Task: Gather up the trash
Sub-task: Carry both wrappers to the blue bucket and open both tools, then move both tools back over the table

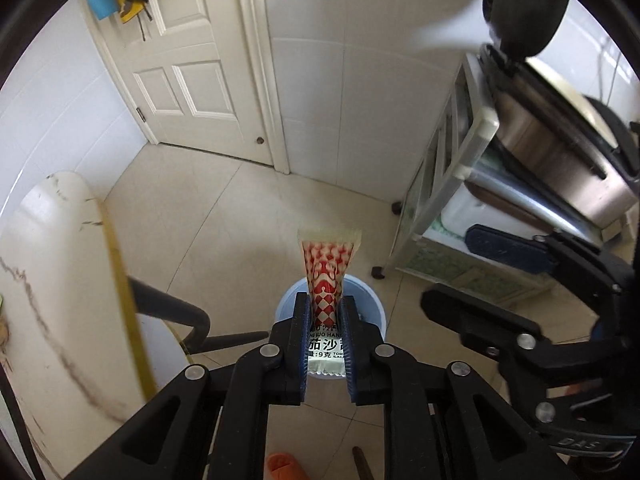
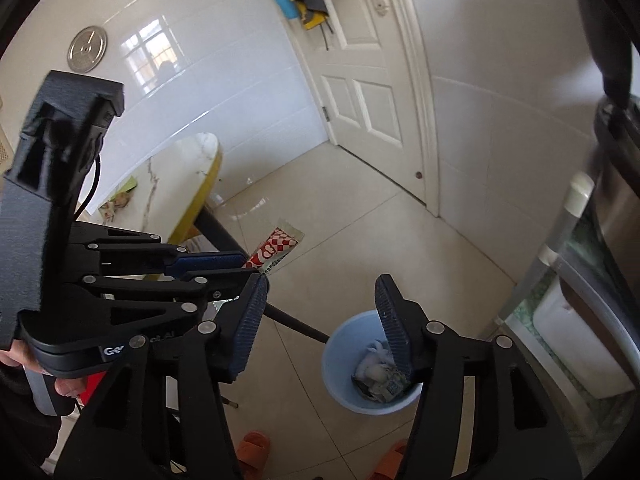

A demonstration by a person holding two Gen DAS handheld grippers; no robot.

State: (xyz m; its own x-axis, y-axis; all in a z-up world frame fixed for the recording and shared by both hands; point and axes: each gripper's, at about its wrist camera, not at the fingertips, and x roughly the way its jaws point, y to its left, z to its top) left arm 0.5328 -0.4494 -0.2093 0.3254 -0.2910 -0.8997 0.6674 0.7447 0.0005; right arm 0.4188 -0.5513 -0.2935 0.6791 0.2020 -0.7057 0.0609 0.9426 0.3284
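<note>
Left wrist view: left gripper [image 1: 325,320], pads clamped on a red-and-white ketchup sachet [image 1: 327,280], held upright above the blue waste bin [image 1: 374,312] on the tiled floor [image 1: 224,216]; marble table [image 1: 52,264] at left. Right wrist view: right gripper [image 2: 322,320], jaws parted, empty, over the bin [image 2: 340,364], which holds crumpled paper [image 2: 376,360].

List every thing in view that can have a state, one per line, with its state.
left tool: shut on the ketchup sachet, above the bin
right tool: open, nothing between its fingers
ketchup sachet: pinched in its middle, upper end sticking out
blue bin: upright on the floor, no lid, crumpled trash inside
door: closed
orange slippers: lying on the floor
</note>
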